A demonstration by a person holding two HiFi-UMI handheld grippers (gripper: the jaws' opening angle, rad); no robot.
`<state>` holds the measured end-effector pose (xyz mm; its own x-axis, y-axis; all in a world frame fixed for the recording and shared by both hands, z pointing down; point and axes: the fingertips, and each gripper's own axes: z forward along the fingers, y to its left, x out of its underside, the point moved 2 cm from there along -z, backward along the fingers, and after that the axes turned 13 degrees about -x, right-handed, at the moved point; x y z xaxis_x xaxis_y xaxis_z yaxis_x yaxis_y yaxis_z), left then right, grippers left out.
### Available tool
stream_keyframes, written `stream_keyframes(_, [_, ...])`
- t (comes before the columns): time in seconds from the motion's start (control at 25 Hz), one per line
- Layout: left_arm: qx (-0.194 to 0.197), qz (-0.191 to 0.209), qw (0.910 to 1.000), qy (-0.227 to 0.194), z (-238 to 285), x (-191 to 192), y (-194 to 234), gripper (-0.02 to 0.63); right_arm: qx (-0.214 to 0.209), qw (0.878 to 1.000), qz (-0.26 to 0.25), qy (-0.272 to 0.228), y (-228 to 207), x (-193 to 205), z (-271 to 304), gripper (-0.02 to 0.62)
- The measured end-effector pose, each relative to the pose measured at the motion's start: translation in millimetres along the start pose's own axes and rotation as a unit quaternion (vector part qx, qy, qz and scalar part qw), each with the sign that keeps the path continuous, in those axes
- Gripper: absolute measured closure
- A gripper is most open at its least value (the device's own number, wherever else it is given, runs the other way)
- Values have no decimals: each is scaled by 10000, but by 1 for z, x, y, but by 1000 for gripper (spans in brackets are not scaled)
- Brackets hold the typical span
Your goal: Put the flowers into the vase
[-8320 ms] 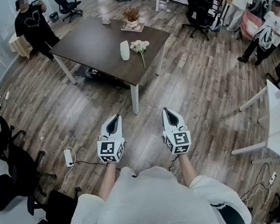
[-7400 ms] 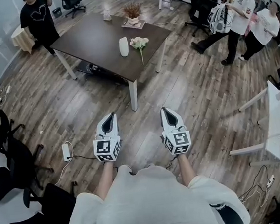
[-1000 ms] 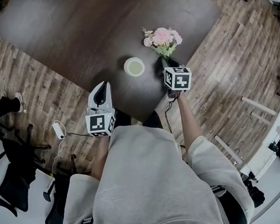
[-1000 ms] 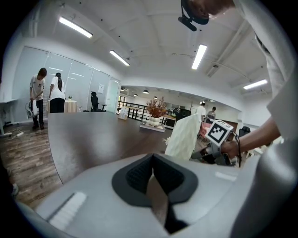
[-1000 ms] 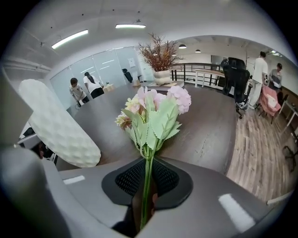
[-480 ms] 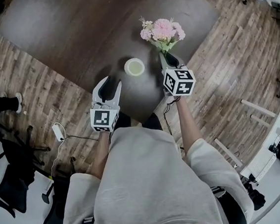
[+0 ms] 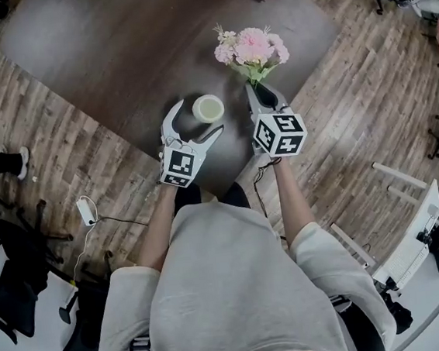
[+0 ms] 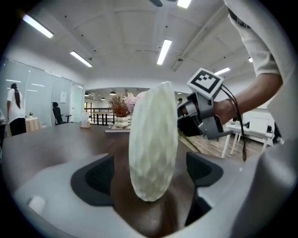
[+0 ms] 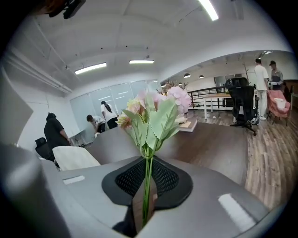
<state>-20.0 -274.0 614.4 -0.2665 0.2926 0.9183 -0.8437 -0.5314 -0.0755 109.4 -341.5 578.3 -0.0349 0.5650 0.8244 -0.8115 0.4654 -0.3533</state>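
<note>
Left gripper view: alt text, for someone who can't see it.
A white vase stands on the table between the left gripper's fingers, which have just been opening and don't touch it. The right gripper is behind it, at right.

Left hand-held gripper [image 7: 196, 120] opened, now straddling vase [image 7: 208, 108]; flowers [image 7: 251, 47] raised.

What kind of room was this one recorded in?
Probably an open-plan office or lab: a large dark table on plank flooring, a wheeled office chair, and glass partitions under ceiling strip lights.
</note>
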Motion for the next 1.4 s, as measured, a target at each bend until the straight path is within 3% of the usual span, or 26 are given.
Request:
stream_keyframes(0.24, [10, 226, 9997, -79, 22, -7, -2, 146, -284, 9973, -207, -639, 18, -42, -9, 557])
stream_keyframes(0.48, [59, 280, 9994, -171, 28, -13, -6, 245, -778, 9857, -539, -1394, 48, -90, -20, 557])
stream_keyframes(0.84, [15, 239, 9992, -325, 18, 2, -9, 249, -1585, 9530, -1094, -2338, 114, -142, -32, 555])
stream_keyframes(1.08, [122, 302, 9990, -310, 29, -13, -9, 249, -2150, 9243, -1153, -2935, 124, -197, -43, 554])
stream_keyframes(1.2, [109, 279, 9990, -333, 27, -12, -8, 249, -2413, 9150, -1158, -3018, 136, -200, -40, 552])
stream_keyframes(1.4, [95, 266, 9990, -348, 27, -11, -7, 249, -2545, 9204, -1095, -2757, 141, -169, -28, 549])
